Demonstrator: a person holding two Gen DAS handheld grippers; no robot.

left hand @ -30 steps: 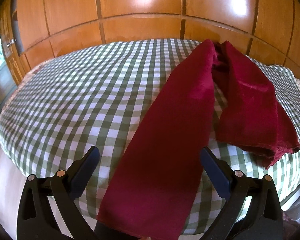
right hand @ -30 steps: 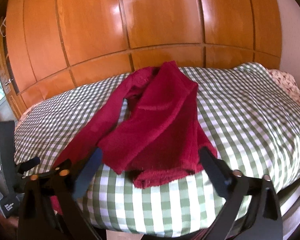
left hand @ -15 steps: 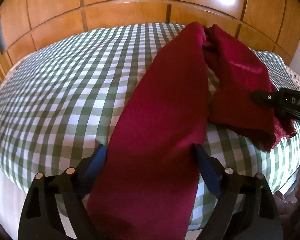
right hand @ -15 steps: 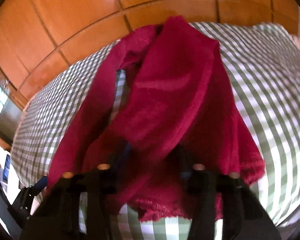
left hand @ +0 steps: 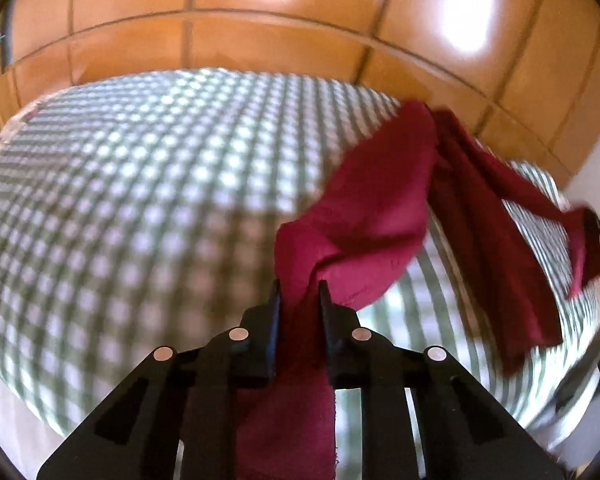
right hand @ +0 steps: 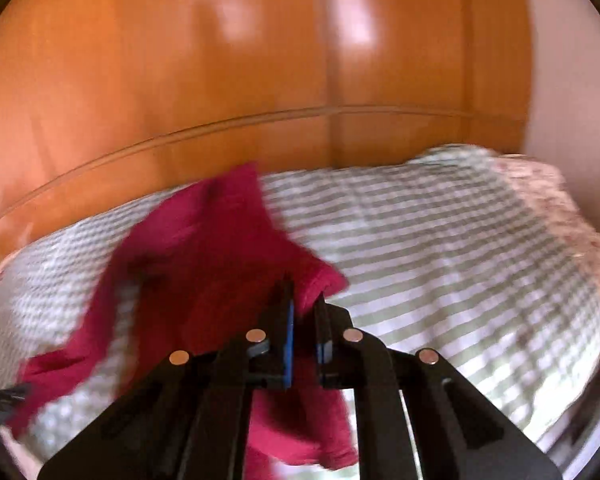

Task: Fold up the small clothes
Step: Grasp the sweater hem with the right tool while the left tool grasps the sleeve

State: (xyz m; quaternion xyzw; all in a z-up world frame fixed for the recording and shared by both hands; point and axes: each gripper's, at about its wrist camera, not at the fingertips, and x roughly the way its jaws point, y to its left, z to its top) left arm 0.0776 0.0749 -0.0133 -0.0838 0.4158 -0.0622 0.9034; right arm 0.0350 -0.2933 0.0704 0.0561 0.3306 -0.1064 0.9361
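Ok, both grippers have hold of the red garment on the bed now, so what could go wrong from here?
1. The left gripper pinches a bunched fold of the red garment, not a flat edge, so the fold may come out crooked.
2. The right gripper grips only a thin bit of cloth near its fingertips, which could slip free under a pull.
3. The garment still lies twisted across the checked bedcover; lifting may drag it into a heap.

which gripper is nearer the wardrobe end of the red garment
Neither clearly: the left gripper and right gripper each clamp a near end of the red garment, far from that end.
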